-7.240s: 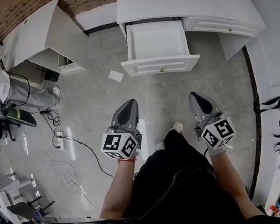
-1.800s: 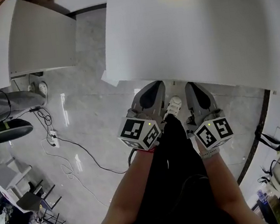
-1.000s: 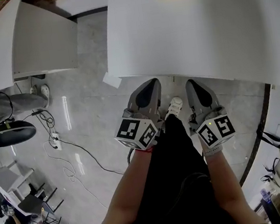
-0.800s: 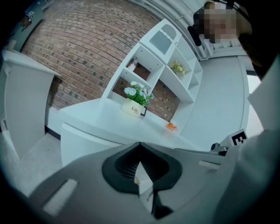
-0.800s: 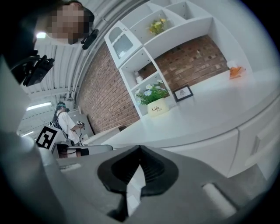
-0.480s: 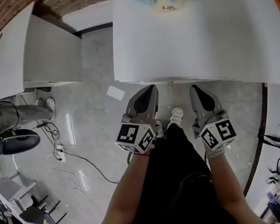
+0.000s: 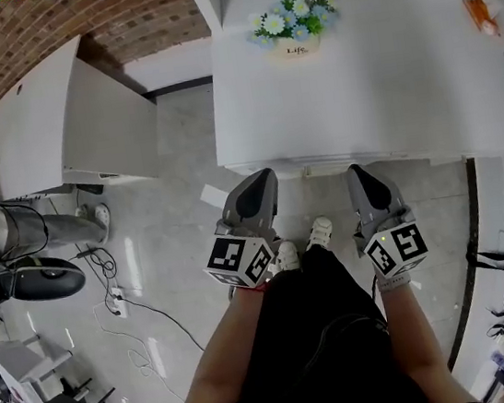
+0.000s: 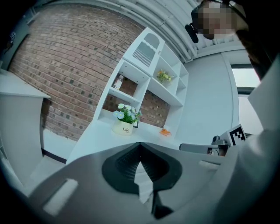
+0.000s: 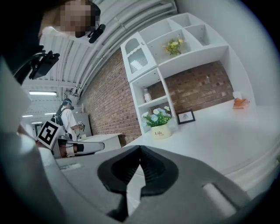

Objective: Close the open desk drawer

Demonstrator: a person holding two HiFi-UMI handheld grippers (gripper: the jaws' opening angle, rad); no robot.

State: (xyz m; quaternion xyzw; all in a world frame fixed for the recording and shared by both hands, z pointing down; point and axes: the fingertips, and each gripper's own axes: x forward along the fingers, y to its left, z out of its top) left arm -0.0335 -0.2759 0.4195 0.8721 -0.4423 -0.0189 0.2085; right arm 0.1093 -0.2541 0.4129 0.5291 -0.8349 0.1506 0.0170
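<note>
The big white wooden desk [image 7: 384,84] sits at 12 o'clock from the person. The white desk drawer [image 7: 321,160] is pushed all the way in, so only a thin white strip of its front shows along the near edge of the desk. The grey left gripper [image 7: 260,180] points at that edge, a bit toward 11 o'clock. Its two jaws are pressed together at the tips with nothing between them, as the left gripper view [image 8: 140,151] shows. The grey right gripper [image 7: 358,172] points at the same edge, a bit toward 1 o'clock. Its jaws are also pressed together and hold nothing [image 9: 140,151]. Both tips are just beside the drawer front, but I cannot tell if they touch it. A white pot of blue and white flowers [image 7: 290,25] stands on the far side of the desk at 12 o'clock. A small orange thing [image 7: 478,10] lies on the desk at 2 o'clock.
</note>
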